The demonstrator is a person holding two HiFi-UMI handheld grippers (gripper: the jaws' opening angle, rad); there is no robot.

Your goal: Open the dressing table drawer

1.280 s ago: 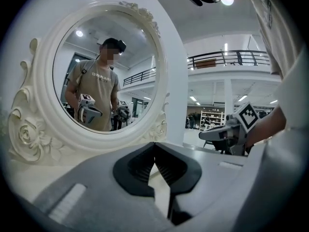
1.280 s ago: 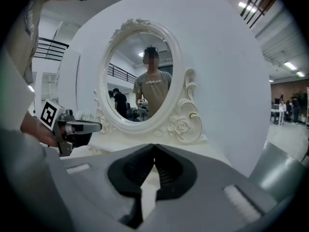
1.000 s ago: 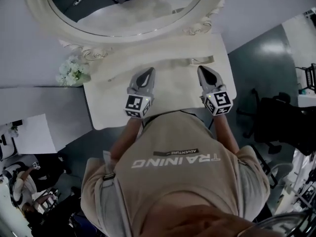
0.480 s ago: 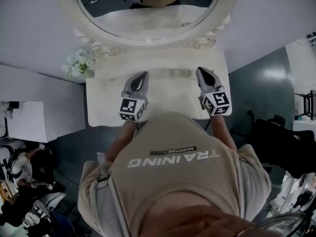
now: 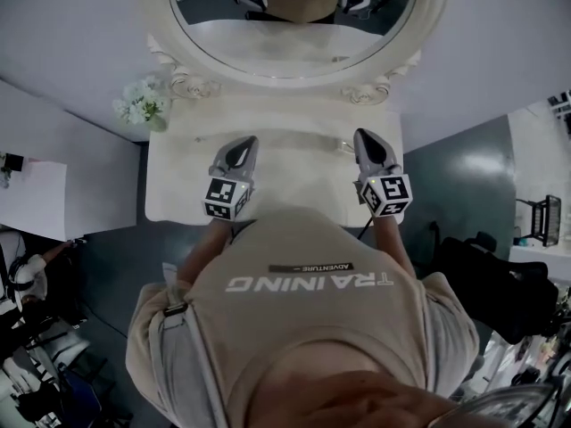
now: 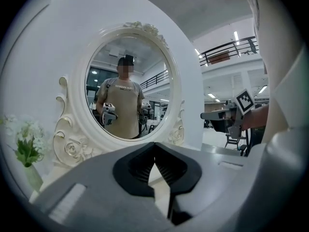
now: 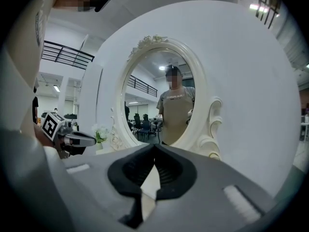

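The white dressing table (image 5: pixel 285 175) stands against the wall with its oval mirror (image 5: pixel 294 16) behind. Its front and drawer are hidden under my torso. My left gripper (image 5: pixel 241 143) hovers over the left half of the tabletop, shut and holding nothing, its jaws meeting at the tip (image 6: pixel 154 145). My right gripper (image 5: pixel 362 137) is over the right half, also shut and empty (image 7: pixel 154 149). Both point toward the mirror frame (image 6: pixel 72 144), (image 7: pixel 212 129). Each shows in the other's view: the right gripper (image 6: pixel 219 116) and the left gripper (image 7: pixel 89 139).
A small vase of white flowers (image 5: pixel 141 107) sits at the table's back left corner, also seen as flowers (image 6: pixel 26 146). A black chair (image 5: pixel 500 283) stands to the right on the grey floor. People and clutter (image 5: pixel 27 328) fill the lower left.
The left gripper has drifted left along the tabletop. The right gripper has lifted slightly. Both stay shut, and more of the mirror is in sight.
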